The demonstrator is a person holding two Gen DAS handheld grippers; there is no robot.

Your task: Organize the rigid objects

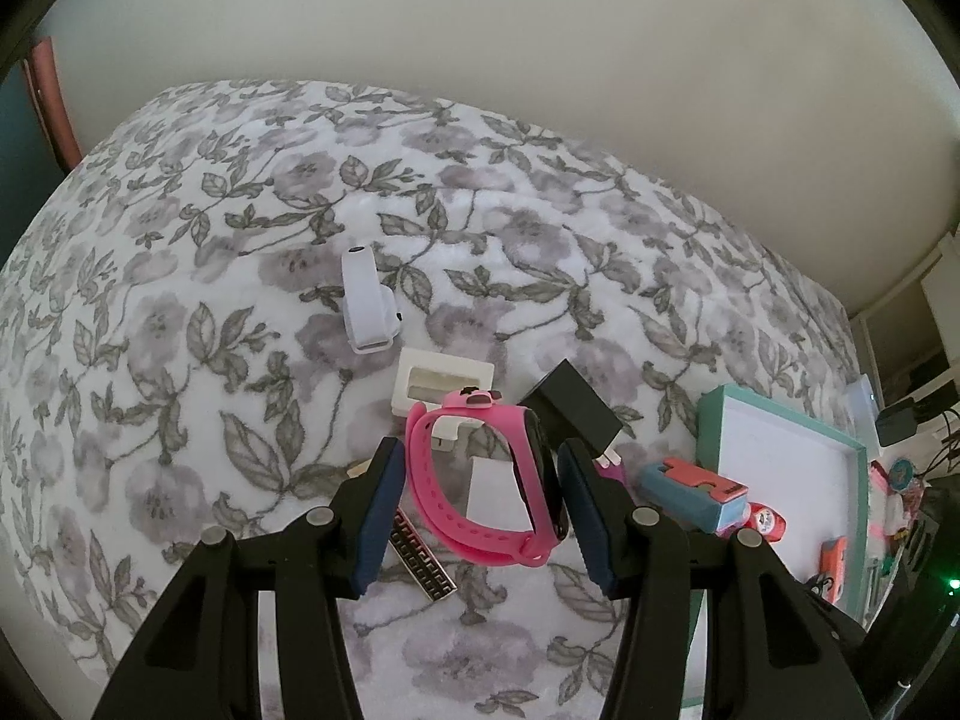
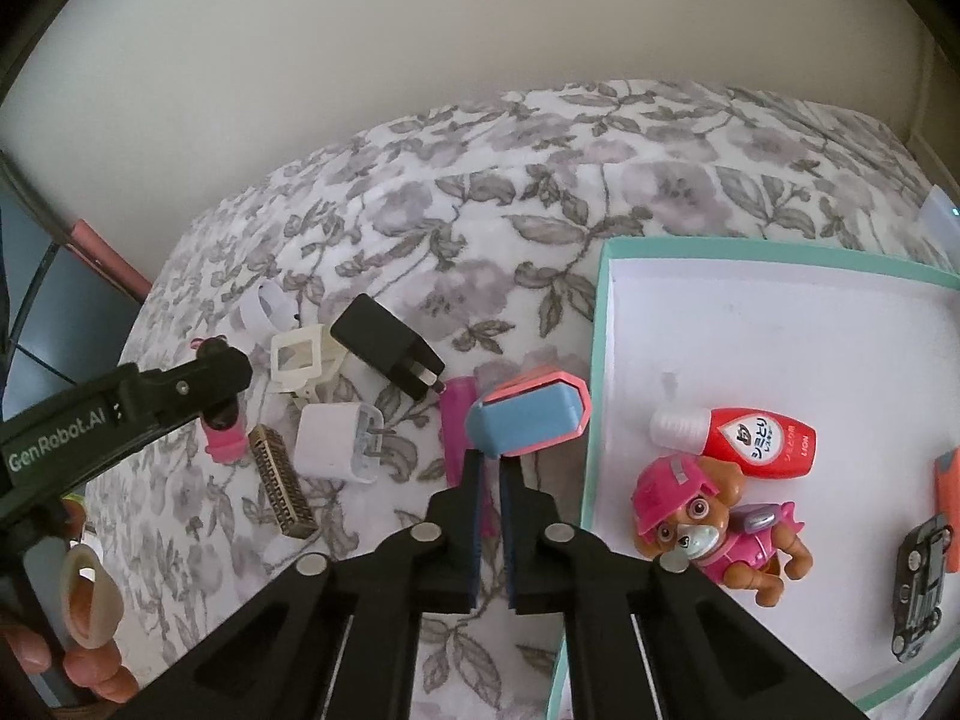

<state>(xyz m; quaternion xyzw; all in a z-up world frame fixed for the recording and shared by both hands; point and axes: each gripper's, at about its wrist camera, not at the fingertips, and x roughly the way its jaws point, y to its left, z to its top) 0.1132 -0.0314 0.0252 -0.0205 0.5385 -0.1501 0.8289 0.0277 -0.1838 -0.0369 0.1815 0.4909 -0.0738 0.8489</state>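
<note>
The place is a home, most likely a bedroom. A bed covered by a fluffy floral blanket (image 1: 240,276) in grey and white fills both views and stands against a plain cream wall (image 1: 540,30). Household odds and ends lie scattered on it: a pink child's watch (image 1: 480,480), phone chargers (image 2: 384,339), a toy pup figure (image 2: 714,522) in a teal-rimmed box lid (image 2: 780,255).

A floral blanket (image 1: 240,360) covers the bed; a plain wall (image 1: 540,30) rises behind, toward twelve o'clock.
</note>
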